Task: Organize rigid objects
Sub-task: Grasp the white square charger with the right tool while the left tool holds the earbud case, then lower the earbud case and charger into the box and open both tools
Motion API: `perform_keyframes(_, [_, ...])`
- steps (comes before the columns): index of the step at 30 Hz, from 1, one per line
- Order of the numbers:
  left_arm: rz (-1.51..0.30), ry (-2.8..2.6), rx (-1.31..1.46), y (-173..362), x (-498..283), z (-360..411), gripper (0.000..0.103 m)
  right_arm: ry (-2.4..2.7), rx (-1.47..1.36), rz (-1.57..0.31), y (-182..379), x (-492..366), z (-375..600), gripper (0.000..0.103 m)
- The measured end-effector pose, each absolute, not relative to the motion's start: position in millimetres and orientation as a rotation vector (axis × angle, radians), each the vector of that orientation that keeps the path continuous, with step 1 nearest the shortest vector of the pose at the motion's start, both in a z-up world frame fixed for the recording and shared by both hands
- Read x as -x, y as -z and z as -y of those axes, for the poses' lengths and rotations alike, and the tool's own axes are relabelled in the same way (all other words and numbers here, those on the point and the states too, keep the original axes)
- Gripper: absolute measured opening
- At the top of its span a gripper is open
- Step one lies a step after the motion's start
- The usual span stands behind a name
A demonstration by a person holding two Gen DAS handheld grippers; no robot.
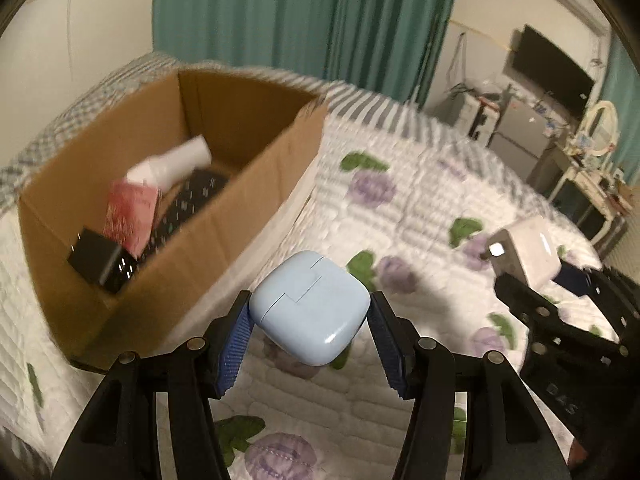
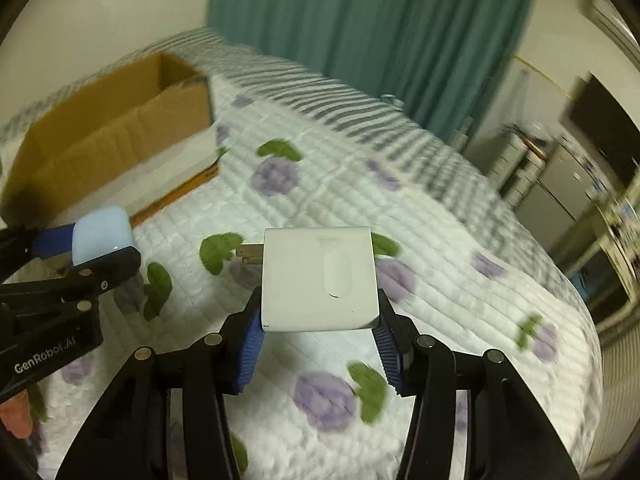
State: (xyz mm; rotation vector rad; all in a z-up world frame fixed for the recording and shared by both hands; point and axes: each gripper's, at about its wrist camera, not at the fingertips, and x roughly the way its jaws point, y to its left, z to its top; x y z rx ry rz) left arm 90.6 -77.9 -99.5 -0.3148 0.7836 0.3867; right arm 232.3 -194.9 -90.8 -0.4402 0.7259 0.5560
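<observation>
My left gripper [image 1: 308,312] is shut on a pale blue earbud case [image 1: 310,304], held above the quilt just right of the cardboard box [image 1: 248,208]. The box holds a white bottle [image 1: 176,160], a pink packet [image 1: 130,210], a black remote [image 1: 184,204] and a black plug adapter [image 1: 94,260]. My right gripper [image 2: 320,312] is shut on a white wall charger [image 2: 318,278], its two prongs [image 2: 248,254] pointing left. In the left wrist view the charger [image 1: 528,252] and right gripper [image 1: 532,280] hang at the right. In the right wrist view the blue case [image 2: 102,234] and left gripper [image 2: 92,248] show at the left, with the box [image 2: 120,136] beyond.
A white quilt with purple flowers and green leaves [image 2: 420,220] covers the bed. Teal curtains [image 1: 304,16] hang behind it. At the far right stand a wall television [image 1: 554,70], a cabinet [image 1: 520,128] and a cluttered dressing table with an oval mirror [image 1: 600,128].
</observation>
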Motion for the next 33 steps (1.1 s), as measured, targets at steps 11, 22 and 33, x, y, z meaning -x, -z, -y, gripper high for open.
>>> perform_keyframes(11, [-0.612, -0.299, 0.349, 7, -41, 45, 0.059, -0.360, 0.395, -0.670, -20, -148, 224, 0.050])
perform_keyframes(22, [-0.604, -0.232, 0.348, -39, -18, -52, 0.059, -0.382, 0.390, -0.572, -89, -88, 134, 0.050])
perform_keyframes(33, [-0.743, -0.018, 0.063, -2, -59, -100, 0.059, -0.458, 0.316, -0.591, -61, -105, 28, 0.050])
